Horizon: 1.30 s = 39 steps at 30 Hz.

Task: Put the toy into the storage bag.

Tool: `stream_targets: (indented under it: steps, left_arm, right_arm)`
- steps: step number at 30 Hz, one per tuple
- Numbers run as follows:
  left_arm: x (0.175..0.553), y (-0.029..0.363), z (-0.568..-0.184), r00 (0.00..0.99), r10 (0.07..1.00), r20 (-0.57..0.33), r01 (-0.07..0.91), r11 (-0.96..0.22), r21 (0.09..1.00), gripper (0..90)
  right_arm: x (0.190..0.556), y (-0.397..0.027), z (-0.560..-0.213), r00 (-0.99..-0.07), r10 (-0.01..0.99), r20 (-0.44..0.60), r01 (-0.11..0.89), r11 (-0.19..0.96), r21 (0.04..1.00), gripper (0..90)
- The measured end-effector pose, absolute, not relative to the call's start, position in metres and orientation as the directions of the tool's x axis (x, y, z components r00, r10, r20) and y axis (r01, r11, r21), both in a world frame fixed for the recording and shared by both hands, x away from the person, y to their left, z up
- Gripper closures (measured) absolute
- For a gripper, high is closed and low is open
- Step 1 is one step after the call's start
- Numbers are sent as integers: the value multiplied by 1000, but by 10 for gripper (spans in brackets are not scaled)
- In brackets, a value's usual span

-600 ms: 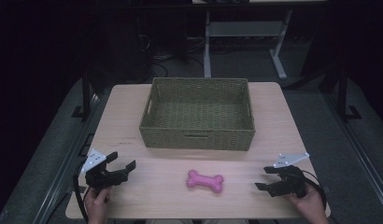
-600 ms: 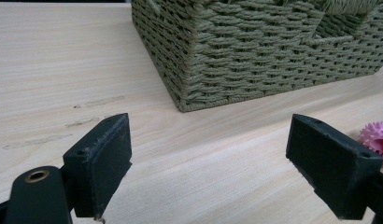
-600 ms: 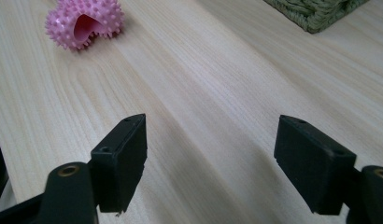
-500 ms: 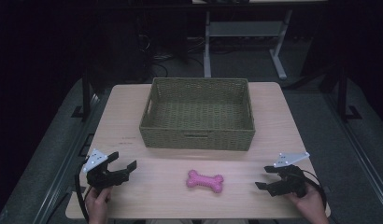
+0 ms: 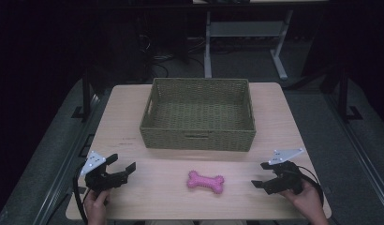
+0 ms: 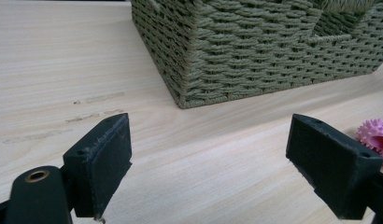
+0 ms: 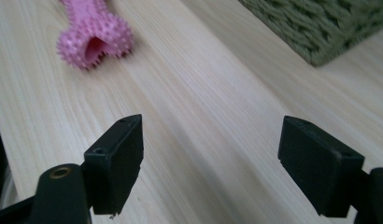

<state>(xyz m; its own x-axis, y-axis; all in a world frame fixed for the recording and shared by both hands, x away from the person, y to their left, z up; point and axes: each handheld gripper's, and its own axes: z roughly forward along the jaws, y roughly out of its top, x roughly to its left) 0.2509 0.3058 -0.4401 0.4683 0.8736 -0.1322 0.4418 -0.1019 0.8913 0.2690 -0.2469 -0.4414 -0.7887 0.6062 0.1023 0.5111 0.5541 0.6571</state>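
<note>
Along the near edge of the table (image 5: 148, 201), at about seven o'clock, the left gripper (image 5: 121, 167) is sitting released, jaws spread wide with nothing between them, and at about five o'clock the right gripper (image 5: 261, 174) is resting the same way, jaws apart and gripping nothing, aimed toward the middle. Between them, at six o'clock, the pink bone toy (image 5: 205, 181) is lying flat on bare wood, well apart from both grippers. By my reading, the work is sitting at its opening step: the toy is not yet grasped, and the next move is calling for one gripper to reach inward, straddle the toy's narrow middle and close. Farther out, toward twelve o'clock, the woven basket (image 5: 197, 138) is standing empty, its front wall rising near the toy, so a lift over that rim is needed; open wood is lying on either side of it.
</note>
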Motion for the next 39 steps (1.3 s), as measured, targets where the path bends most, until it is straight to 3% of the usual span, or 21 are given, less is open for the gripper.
stream_targets:
  steps: [39]
  left_arm:
    - [250, 307, -438, 476, 872, -117, 419, -108, 901, 138]
  right_arm:
    - [287, -182, -412, -903, 419, 93, 389, 705, 593, 185]
